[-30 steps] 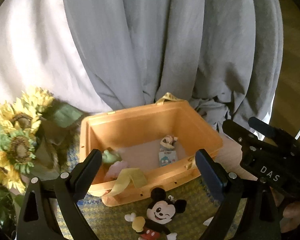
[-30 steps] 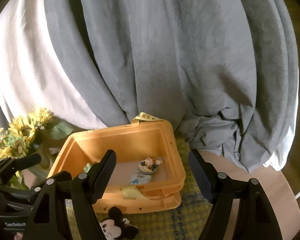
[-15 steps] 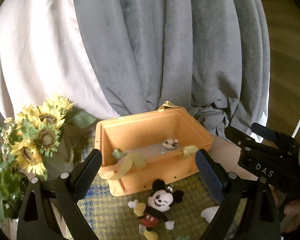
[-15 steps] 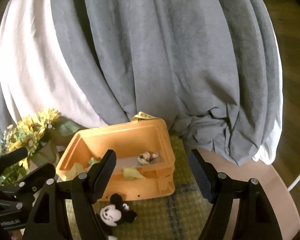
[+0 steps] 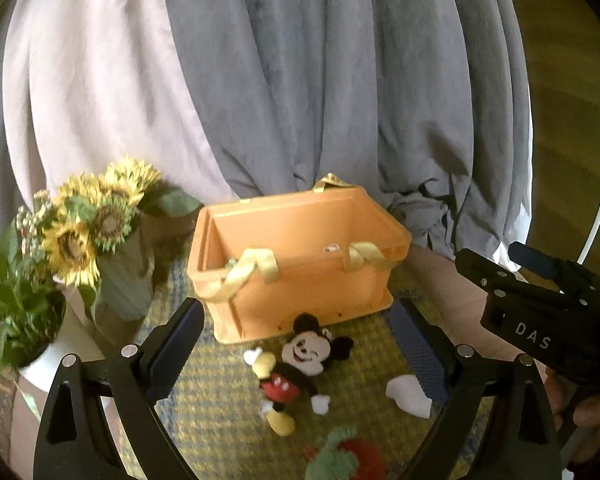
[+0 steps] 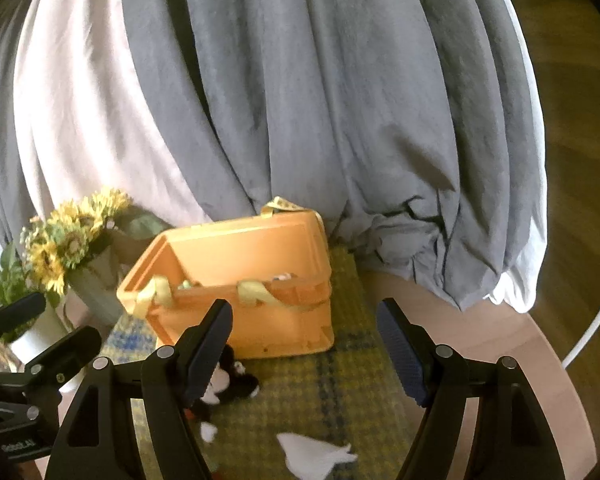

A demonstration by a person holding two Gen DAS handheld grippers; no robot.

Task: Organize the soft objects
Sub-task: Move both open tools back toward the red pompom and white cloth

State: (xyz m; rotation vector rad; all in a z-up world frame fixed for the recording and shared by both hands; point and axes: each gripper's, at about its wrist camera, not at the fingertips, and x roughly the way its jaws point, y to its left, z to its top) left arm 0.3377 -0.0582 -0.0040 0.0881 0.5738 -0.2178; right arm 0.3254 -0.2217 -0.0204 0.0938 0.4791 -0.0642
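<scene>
An orange bin (image 5: 300, 280) with yellow strap handles stands on a yellow plaid mat (image 5: 220, 400); it also shows in the right wrist view (image 6: 256, 300). Small soft toys lie inside, mostly hidden. A Mickey Mouse plush (image 5: 300, 364) lies on the mat in front of the bin, partly behind a finger in the right wrist view (image 6: 228, 388). A white soft piece (image 5: 408, 394) (image 6: 312, 456) and a red and green plush (image 5: 344, 456) lie nearer. My left gripper (image 5: 296, 352) is open and empty above Mickey. My right gripper (image 6: 304, 352) is open and empty, to the right.
A vase of sunflowers (image 5: 96, 224) and a potted green plant (image 5: 16, 320) stand left of the bin. Grey and white curtains (image 5: 300, 80) hang behind. The mat lies on a round wooden table (image 6: 500, 352) whose edge curves at the right.
Both grippers have pulled back and lowered from the bin, so the bin looks farther and its inside is mostly hidden. More of the mat and the plushes has come into view.
</scene>
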